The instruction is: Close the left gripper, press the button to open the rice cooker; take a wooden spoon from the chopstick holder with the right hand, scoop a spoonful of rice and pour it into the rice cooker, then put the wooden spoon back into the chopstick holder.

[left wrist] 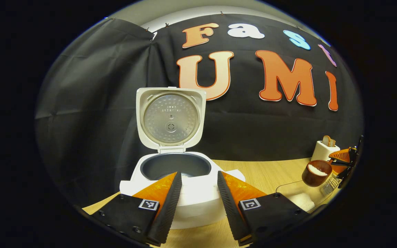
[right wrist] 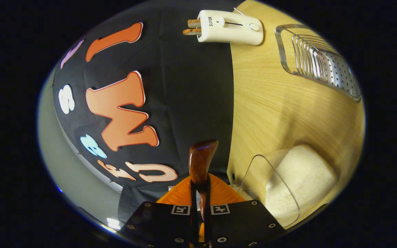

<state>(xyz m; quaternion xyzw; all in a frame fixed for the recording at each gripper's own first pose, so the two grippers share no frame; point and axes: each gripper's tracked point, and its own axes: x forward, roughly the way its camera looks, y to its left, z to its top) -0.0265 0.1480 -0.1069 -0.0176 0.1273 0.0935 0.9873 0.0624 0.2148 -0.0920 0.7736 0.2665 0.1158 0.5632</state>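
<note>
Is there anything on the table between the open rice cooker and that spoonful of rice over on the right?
In the left gripper view, only bare wooden table lies between the rice cooker and the loaded wooden spoon; a thin dark cable curves just below.

Wooden spoon [right wrist: 202,162] handle hidden between tongs.
</note>
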